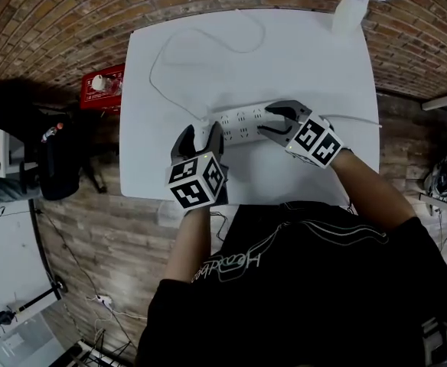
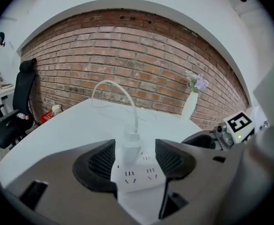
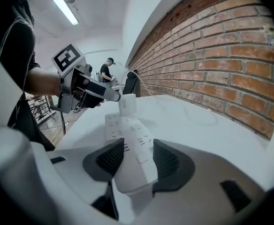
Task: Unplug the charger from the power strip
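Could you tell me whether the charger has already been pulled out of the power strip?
No, the charger stands plugged into the power strip's end, cable attached.

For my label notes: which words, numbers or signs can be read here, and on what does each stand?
"120W": sideways on the white charger, slightly blurred.
White script on the person's black shirt: upside down, not readable.
Print on the red box: too small to read.
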